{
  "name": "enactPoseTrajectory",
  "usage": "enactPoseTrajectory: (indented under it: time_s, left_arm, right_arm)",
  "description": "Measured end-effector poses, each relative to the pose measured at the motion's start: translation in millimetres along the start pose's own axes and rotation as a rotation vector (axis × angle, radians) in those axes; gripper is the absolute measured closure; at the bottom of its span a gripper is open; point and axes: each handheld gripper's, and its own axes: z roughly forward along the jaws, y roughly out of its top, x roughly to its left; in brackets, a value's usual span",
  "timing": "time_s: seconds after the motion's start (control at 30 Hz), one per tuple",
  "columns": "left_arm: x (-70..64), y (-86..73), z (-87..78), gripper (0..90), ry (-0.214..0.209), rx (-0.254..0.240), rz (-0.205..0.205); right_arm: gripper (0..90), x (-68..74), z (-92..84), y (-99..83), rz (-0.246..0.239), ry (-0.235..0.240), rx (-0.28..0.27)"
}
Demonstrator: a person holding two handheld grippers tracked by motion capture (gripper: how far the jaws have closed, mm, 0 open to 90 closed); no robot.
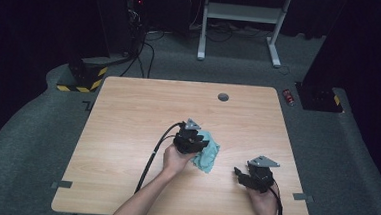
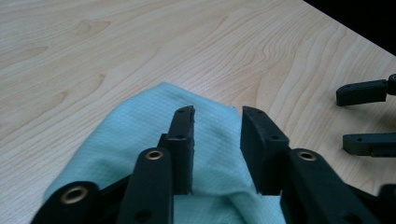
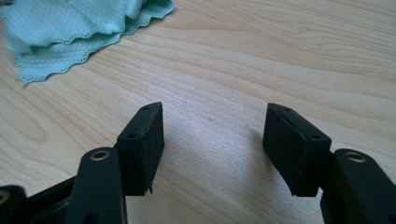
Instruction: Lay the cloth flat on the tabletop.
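A light green cloth lies crumpled near the middle of the wooden table. My left gripper sits over its left part. In the left gripper view the jaws of the left gripper stand apart just above the cloth, with its fabric showing in the gap and no pad pressing on it. My right gripper rests to the right, near the table's front, with its tips pointing left. Seen in its own view, the right gripper is open over bare wood, with the cloth at the upper left.
The right gripper's two jaws show at the right edge of the left gripper view. A round grey cable port sits near the table's far edge. Beyond the table stand a white desk frame and dark equipment on grey carpet.
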Motion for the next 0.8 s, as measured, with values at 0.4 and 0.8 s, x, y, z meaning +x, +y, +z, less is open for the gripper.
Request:
enactPoseTrajectory:
  time_s: [0.4,0.8]
  left_arm:
    - [1.6,-16.9,-34.2,51.4,0.024,-0.03,0.004]
    - [9.6,-48.2,-56.8,51.3,0.081,-0.004,0.022]
  right_arm:
    - [38.3,0.6,-0.1,0.0,0.002,0.0,0.0]
    - [60.2,11.9,1.6,3.5,-0.006,0.012,-0.015]
